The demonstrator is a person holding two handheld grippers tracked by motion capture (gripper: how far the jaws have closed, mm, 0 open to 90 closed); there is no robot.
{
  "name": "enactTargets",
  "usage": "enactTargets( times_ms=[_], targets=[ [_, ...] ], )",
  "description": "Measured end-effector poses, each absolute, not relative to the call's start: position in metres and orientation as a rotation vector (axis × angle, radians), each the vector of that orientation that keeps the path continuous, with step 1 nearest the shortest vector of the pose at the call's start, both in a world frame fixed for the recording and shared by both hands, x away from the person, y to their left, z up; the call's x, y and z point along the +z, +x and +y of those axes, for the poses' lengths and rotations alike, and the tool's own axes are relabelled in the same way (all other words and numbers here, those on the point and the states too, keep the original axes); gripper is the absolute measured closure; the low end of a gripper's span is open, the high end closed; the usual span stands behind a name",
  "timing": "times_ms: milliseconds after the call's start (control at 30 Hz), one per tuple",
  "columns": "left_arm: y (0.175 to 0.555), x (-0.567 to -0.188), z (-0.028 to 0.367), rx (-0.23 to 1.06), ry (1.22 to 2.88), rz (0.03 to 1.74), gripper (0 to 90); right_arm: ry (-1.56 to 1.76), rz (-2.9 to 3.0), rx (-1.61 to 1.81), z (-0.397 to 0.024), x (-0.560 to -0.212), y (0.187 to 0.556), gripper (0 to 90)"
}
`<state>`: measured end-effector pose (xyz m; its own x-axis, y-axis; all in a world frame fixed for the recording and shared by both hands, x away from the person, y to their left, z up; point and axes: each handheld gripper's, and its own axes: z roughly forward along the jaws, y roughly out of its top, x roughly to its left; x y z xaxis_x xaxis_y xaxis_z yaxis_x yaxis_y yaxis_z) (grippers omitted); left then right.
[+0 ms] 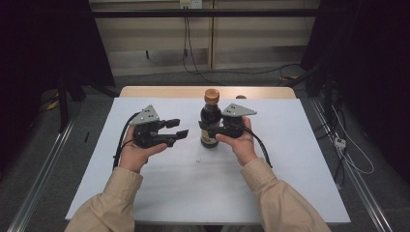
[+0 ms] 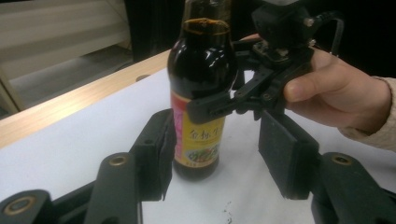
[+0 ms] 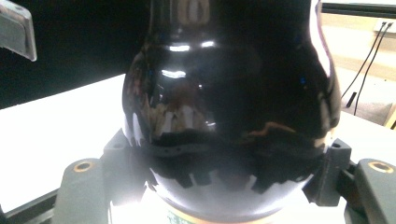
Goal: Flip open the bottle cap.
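Wide white surface spread below, wooden edge at the far side. Dark sauce bottle standing upright near the middle of it, brown cap on top, yellow and red label low on the body. Right tongs clamped on the bottle from its right side, jaws pressed against the dark glass above the label, right hand wrapped round the tool body just beside the bottle. Left tongs well to the left of the bottle, pointing toward it, clear of the glass, jaws about half apart and nothing between them; left hand gripping from beneath. Seen from the left gripper view, bottle beyond the two black pads, untouched by them. Small dark speck on the surface just in front of the bottle.
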<state>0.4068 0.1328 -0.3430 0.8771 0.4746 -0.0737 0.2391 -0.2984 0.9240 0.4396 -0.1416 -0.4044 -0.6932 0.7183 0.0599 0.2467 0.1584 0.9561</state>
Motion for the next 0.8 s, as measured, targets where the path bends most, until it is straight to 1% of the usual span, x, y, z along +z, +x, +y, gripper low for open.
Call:
enactTargets(
  times_ms=[133, 367, 633, 800],
  targets=[
    [0.412, -0.339, 0.13, 0.259, 1.895, 0.541, 48.2, 0.918, 2.032, 1.552, -0.142, -0.404, 0.439, 28.9],
    [0.421, -0.332, 0.128, 0.204, 1.891, 0.553, 59.5, 0.919, 2.03, 1.555, -0.142, -0.405, 0.44, 28.9],
    [0.427, -0.322, 0.125, 0.222, 1.894, 0.552, 65.8, 0.92, 2.027, 1.555, -0.141, -0.405, 0.44, 29.0],
    [0.429, -0.315, 0.12, 0.201, 1.887, 0.554, 71.7, 0.921, 2.025, 1.556, -0.141, -0.406, 0.44, 29.0]
  ],
)
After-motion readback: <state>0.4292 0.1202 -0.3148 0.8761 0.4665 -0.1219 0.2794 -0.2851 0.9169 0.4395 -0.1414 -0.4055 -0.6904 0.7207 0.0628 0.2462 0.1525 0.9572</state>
